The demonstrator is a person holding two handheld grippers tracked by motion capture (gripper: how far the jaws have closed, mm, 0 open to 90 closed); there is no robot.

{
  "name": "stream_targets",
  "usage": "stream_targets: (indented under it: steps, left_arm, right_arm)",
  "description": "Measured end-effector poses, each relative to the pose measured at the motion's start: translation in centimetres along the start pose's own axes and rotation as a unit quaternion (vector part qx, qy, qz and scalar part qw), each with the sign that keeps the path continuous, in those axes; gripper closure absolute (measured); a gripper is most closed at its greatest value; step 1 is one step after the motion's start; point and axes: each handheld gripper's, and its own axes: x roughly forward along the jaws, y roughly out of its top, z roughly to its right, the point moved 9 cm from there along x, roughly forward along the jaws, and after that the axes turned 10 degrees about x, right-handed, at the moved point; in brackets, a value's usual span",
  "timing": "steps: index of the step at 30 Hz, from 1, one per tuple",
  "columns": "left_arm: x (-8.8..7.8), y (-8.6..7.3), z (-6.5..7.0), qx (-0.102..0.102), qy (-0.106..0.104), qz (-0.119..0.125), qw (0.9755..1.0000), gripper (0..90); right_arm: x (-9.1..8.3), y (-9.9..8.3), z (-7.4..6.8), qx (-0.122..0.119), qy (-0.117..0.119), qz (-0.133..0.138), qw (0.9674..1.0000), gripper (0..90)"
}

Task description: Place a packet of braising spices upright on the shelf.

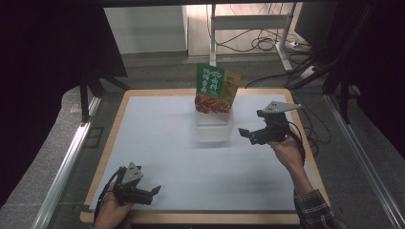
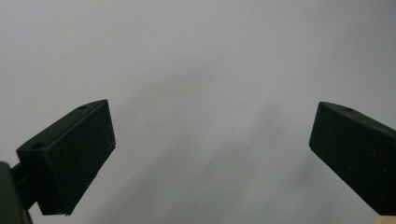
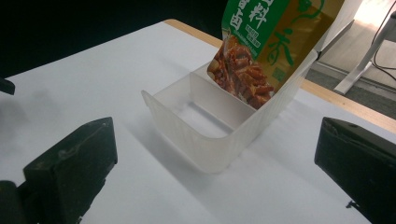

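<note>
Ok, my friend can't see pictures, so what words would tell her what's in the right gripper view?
A clear plastic box with two compartments sits on a white table, with a green and gold food packet standing in the far compartment. The right gripper points at it, jaws open and empty.

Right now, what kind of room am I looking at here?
Probably a lab or recording workspace, not a home: dark curtains ring a white-topped table, loose cables lie on the floor, and hand-held grippers work there.

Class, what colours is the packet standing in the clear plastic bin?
Green and gold packet, red food pictured; right gripper view shows it best.
</note>
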Motion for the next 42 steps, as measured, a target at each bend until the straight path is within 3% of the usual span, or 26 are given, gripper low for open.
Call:
stream_targets:
  steps: [11,25,42]
  left_arm:
    - [0.0,0.0,0.0,0.001,0.000,0.001,1.0000,0.2]
    - [-0.1,0.0,0.0,0.001,0.001,0.001,1.0000,0.2]
    - [0.0,0.0,0.1,0.006,0.003,-0.003,1.0000,0.2]
  right_arm:
    - [-1.4,-1.9,-0.3,0.011,-0.001,-0.007,0.9999,0.0]
    - [-3.4,-2.7,-0.6,0.016,-0.014,0.004,0.9998,0.0]
    - [-6.0,-6.9,-0.9,0.025,-0.046,0.004,0.9986,0.0]
